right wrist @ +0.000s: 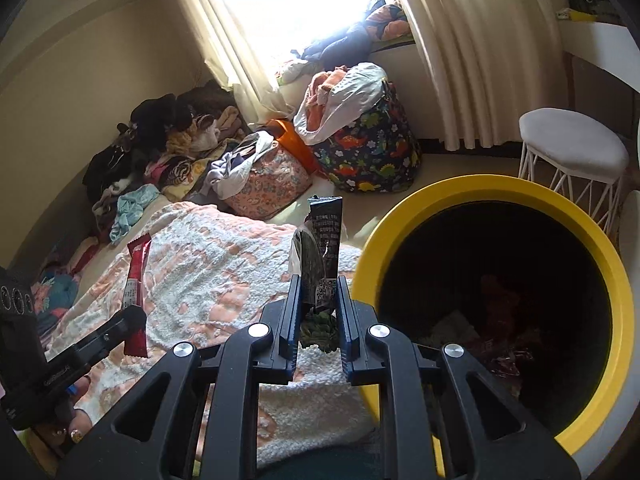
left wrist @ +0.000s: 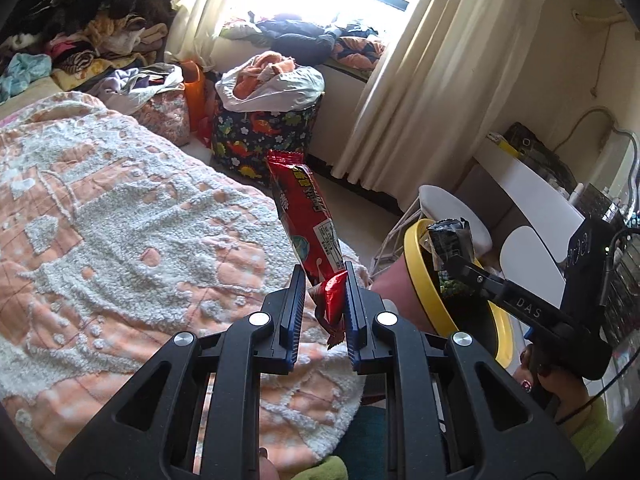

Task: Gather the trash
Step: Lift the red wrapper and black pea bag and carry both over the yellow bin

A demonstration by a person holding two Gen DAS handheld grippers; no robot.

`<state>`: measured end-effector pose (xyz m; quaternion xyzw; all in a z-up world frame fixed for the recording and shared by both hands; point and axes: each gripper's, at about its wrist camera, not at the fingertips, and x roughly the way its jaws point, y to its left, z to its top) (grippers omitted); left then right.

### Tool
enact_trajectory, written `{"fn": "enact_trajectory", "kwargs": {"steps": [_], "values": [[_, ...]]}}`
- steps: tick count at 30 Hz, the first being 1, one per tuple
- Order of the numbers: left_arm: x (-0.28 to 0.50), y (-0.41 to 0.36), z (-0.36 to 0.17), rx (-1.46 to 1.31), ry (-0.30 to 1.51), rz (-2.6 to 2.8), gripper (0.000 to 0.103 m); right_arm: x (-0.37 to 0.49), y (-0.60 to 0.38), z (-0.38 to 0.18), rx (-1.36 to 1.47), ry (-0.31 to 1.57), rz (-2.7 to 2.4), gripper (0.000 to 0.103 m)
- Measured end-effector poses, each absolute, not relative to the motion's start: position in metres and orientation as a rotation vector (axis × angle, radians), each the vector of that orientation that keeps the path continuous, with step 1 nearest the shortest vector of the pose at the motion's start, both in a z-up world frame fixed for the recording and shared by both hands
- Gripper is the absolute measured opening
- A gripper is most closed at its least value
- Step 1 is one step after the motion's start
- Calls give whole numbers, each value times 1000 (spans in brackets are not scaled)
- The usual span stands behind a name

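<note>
Over the bed (left wrist: 120,208), with its peach-and-white quilt, the left gripper (left wrist: 323,308) is clamped on the lower end of a red wrapper (left wrist: 310,220), which stands up and leans slightly left between the blue-edged pads. To its right, the right gripper (left wrist: 452,264) pinches a dark wrapper (left wrist: 450,236) at the yellow rim of the bin (left wrist: 412,256). Seen from the right wrist, that right gripper (right wrist: 318,312) grips the dark wrapper (right wrist: 325,240) near its bottom, the wrapper upright, with a green printed end showing below the pads. Just right of it sits the bin (right wrist: 500,188), its mouth open toward the camera; the inside is dark, and some crumpled reddish litter seems to lie at the bottom, though it is hard to make out. At the left edge the left gripper (right wrist: 134,320) holds the red wrapper (right wrist: 136,280) above the quilt. Beyond the bed are a dinosaur-print bag (right wrist: 368,160), a white stool (right wrist: 572,148), heaps of clothes (right wrist: 160,148) and a curtained window (right wrist: 280,8).
</note>
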<state>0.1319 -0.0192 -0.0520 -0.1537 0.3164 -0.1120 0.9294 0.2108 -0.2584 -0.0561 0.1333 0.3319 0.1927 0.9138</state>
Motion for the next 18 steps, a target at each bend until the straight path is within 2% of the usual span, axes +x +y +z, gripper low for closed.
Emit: {"fn": "enact_trajectory", "kwargs": {"steps": [18], "values": [[139, -108, -44, -198, 681, -434, 13, 205, -346, -59, 392, 643, 200, 16]]}}
